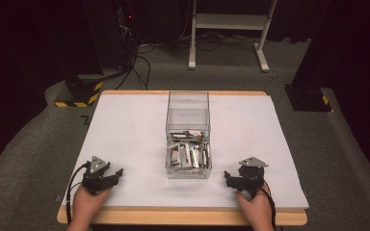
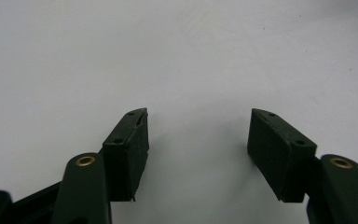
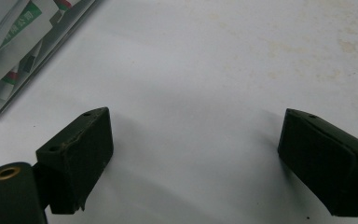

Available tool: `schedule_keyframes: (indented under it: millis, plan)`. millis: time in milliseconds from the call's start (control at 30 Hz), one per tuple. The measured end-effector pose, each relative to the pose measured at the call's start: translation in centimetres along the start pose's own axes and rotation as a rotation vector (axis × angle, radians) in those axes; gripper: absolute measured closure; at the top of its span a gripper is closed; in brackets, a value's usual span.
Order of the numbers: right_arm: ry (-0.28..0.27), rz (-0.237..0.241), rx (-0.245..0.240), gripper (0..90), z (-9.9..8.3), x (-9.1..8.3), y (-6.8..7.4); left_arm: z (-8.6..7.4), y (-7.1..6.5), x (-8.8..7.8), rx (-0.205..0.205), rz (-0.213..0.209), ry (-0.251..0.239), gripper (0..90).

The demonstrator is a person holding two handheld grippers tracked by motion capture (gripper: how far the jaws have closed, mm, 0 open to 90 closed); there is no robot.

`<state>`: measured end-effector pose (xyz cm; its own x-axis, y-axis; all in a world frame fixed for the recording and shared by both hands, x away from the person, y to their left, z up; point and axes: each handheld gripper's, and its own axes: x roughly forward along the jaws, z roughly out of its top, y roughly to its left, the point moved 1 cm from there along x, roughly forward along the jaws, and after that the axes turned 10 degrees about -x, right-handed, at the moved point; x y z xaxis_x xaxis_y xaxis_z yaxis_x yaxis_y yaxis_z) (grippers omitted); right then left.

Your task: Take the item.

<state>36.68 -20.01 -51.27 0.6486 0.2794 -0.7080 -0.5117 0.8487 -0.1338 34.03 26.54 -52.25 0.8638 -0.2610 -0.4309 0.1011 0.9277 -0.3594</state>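
Note:
A clear plastic box (image 1: pixel 188 135) stands in the middle of the white table cover, with several small white packets (image 1: pixel 189 153) piled in its near part. My left gripper (image 1: pixel 117 173) rests near the front left of the table, held by a hand, and points right toward the box. Its jaws stand open over bare white surface (image 2: pixel 198 140). My right gripper (image 1: pixel 227 177) rests at the front right and points left toward the box. It is open too (image 3: pixel 193 154), with nothing between its fingers. A corner of the box with packets (image 3: pixel 23 51) shows at the upper left of the right gripper view.
The white cover (image 1: pixel 125 130) spreads over a wooden table whose front edge (image 1: pixel 183 216) runs just behind the hands. Beyond the table lie a grey floor, a white stand's legs (image 1: pixel 226 29), cables and black posts with yellow-black bases (image 1: pixel 79 94).

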Motion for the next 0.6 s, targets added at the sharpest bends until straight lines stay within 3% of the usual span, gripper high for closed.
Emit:
schedule_keyframes:
  millis: [100,200,233,600]
  plan:
    - [0.0,0.0,0.0,9.9,0.0,0.0,0.0,-0.1,-0.3,0.0,0.016,0.011,-0.025,37.5]
    - [0.0,0.0,-0.001,9.9,0.0,0.0,0.0,-0.1,-0.4,-0.1,0.028,0.007,-0.016,37.7]
    - [0.0,0.0,-0.001,9.9,0.0,0.0,0.0,0.0,-0.6,-0.2,0.009,-0.006,-0.02,37.9]
    - [0.0,-0.001,0.0,9.9,0.0,0.0,0.0,0.0,-1.9,-0.3,0.022,-0.05,0.009,40.1]
